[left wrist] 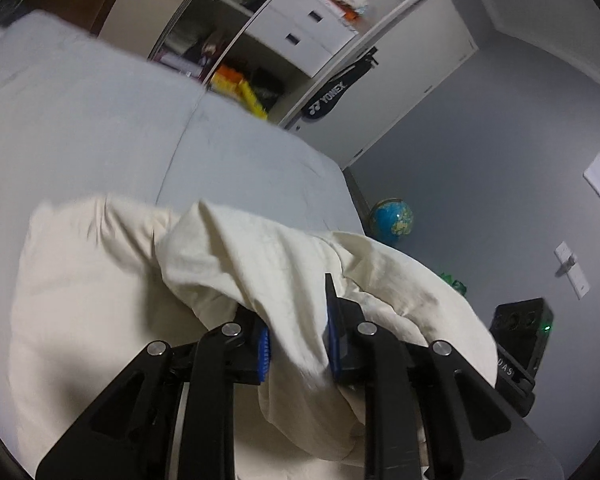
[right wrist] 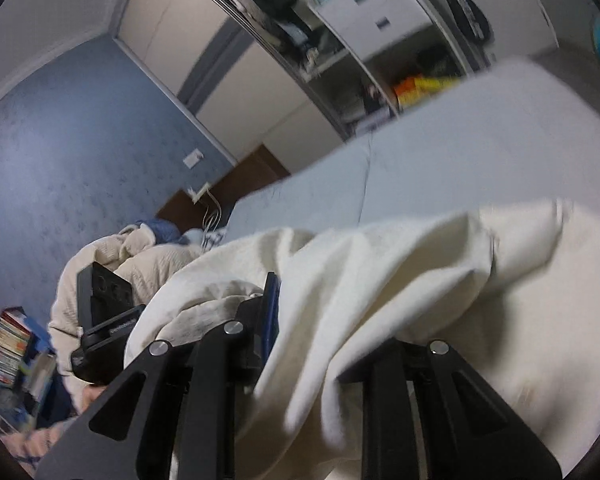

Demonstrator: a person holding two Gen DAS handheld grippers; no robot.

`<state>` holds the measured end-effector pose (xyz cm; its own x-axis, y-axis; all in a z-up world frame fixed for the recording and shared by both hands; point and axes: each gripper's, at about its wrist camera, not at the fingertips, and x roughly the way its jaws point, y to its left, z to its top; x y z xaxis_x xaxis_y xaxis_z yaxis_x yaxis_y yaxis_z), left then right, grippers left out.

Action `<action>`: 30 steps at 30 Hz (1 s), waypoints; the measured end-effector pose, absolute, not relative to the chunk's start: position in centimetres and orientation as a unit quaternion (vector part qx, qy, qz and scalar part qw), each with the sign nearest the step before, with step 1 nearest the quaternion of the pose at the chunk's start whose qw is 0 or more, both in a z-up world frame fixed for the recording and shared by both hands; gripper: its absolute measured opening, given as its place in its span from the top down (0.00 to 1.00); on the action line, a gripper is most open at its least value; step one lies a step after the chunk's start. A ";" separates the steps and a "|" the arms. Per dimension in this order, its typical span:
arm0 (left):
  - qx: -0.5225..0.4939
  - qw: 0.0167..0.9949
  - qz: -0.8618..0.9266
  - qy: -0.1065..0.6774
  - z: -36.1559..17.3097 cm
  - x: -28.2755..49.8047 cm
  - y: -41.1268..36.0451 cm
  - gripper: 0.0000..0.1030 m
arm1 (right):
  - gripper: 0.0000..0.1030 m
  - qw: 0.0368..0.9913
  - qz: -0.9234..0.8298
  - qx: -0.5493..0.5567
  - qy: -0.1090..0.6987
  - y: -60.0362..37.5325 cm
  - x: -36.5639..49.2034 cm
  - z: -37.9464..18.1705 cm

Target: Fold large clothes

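A large cream garment (left wrist: 100, 300) lies on a pale grey bed (left wrist: 100, 120). My left gripper (left wrist: 298, 340) has its blue-padded jaws apart, with a fold of the cream cloth draped through the gap and over the right finger. In the right wrist view the same cream garment (right wrist: 420, 300) covers my right gripper (right wrist: 300, 320). Only its left finger (right wrist: 270, 308) shows; the right finger is hidden under the cloth. The other gripper's black body shows at the left of that view (right wrist: 104, 312) and at the right of the left wrist view (left wrist: 520, 340).
An open wardrobe (left wrist: 260, 40) with white drawers and a racket bag (left wrist: 332, 92) stands beyond the bed. A globe (left wrist: 392, 220) sits on the floor by the grey wall. A heap of other clothes (right wrist: 140, 256) and a stack of books (right wrist: 8, 348) lie to the left.
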<state>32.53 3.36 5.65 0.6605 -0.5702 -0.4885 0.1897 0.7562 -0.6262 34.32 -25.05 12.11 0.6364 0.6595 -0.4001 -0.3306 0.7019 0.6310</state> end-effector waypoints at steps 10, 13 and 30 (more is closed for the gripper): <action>-0.246 0.863 -0.185 0.399 -7.6 27.6 5.3 0.76 | 0.83 0.900 0.251 0.133 0.332 -23.4 30.7 2.0; -0.246 0.865 -0.179 0.400 -8.2 27.4 5.5 0.74 | 0.83 0.902 0.250 0.133 0.326 -23.4 30.2 1.2; -0.221 0.903 -0.155 0.334 3.0 22.9 6.1 0.20 | 0.21 0.889 0.214 0.182 0.363 -25.5 27.8 4.3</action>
